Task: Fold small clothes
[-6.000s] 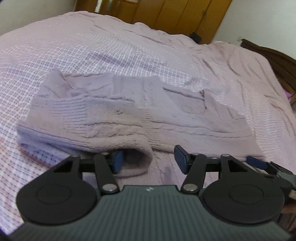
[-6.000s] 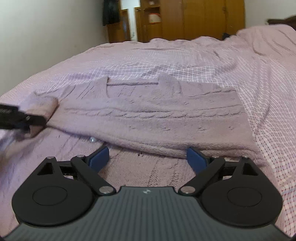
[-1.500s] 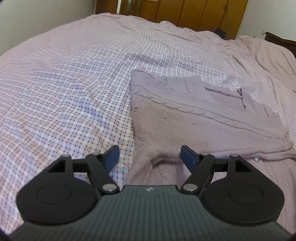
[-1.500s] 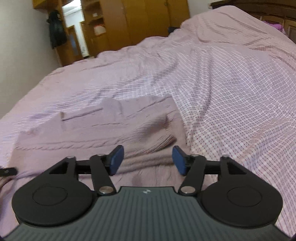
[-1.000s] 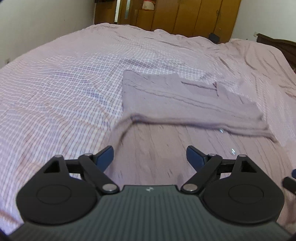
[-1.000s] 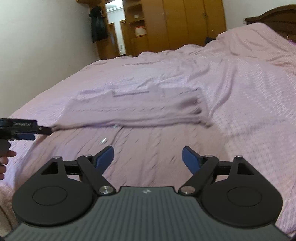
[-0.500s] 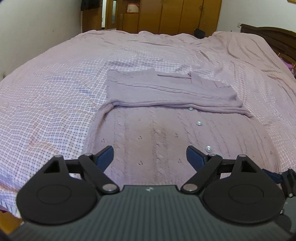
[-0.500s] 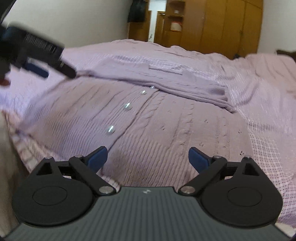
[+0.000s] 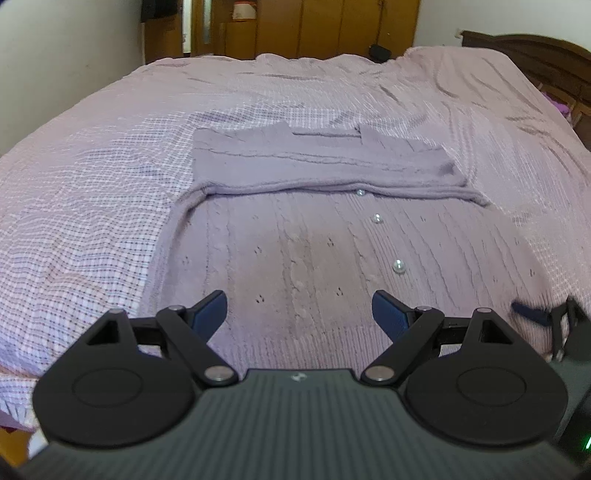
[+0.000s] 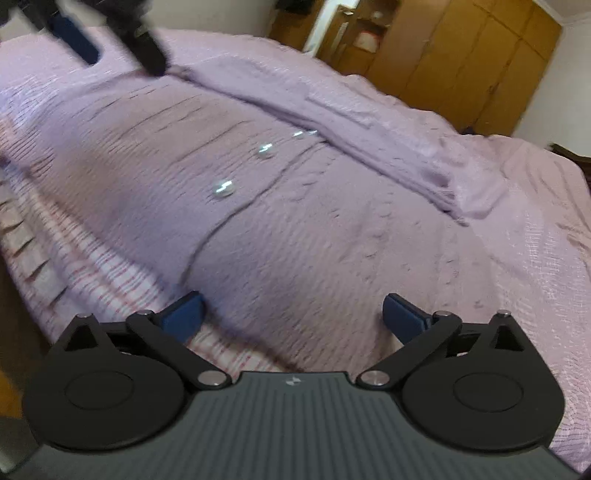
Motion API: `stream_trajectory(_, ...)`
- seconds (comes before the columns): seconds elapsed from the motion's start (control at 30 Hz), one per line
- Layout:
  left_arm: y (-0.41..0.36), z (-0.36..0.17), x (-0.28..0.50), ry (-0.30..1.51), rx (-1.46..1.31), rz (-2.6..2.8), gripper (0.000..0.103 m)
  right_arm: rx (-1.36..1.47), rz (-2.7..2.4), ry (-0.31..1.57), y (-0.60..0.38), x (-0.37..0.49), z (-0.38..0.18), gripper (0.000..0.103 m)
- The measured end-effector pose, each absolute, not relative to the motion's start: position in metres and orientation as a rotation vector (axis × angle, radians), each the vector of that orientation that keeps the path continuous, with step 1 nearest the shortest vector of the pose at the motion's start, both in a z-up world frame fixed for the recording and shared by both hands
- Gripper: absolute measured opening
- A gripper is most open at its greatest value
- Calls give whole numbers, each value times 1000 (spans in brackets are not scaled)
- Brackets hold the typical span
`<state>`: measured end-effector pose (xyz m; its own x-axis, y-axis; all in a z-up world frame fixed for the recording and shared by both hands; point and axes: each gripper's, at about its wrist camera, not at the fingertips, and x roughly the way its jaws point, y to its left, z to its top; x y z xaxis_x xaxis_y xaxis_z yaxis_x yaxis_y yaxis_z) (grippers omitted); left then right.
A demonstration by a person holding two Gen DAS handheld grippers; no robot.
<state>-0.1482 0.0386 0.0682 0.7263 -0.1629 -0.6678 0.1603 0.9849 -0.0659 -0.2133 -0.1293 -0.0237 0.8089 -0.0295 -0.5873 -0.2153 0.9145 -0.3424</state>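
1. Wooden wardrobes (image 9: pixel 332 29) stood at 12 o'clock behind a bed (image 9: pixel 92 184) covered in a pink checked sheet; a dark headboard (image 9: pixel 535 59) showed at 2 o'clock in the left wrist view.
2. On the bed lay a lilac knit cardigan (image 9: pixel 295 251), flat, front side up, its hem toward the cameras and its neckline toward 12 o'clock, so its long axis ran from 6 to 12 o'clock.
3. Its sleeves (image 9: pixel 314 162) were folded across the upper part as a band running from 9 to 3 o'clock.
4. The knit showed cables and small eyelets, and a row of pearl buttons (image 9: pixel 398 266) ran down the front.
5. The left hand-held gripper (image 9: pixel 299 314) hovered over the hem with its fingers spread wide, grasping nothing.
6. The right hand-held gripper (image 10: pixel 291 314) was likewise spread apart and empty, above the cardigan's near corner; this view was blurred.
7. Each gripper appeared at the edge of the other's view.
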Motion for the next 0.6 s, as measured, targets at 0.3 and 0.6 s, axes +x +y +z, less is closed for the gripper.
stream_trajectory(0.3, 30, 52, -152, 758, 40, -260, 87, -226, 65, 556, -154, -199, -3, 103)
stream_trajectory(0.6, 23, 42, -158, 767, 92, -335, 87, -41, 55, 549, -171, -184, 12, 103)
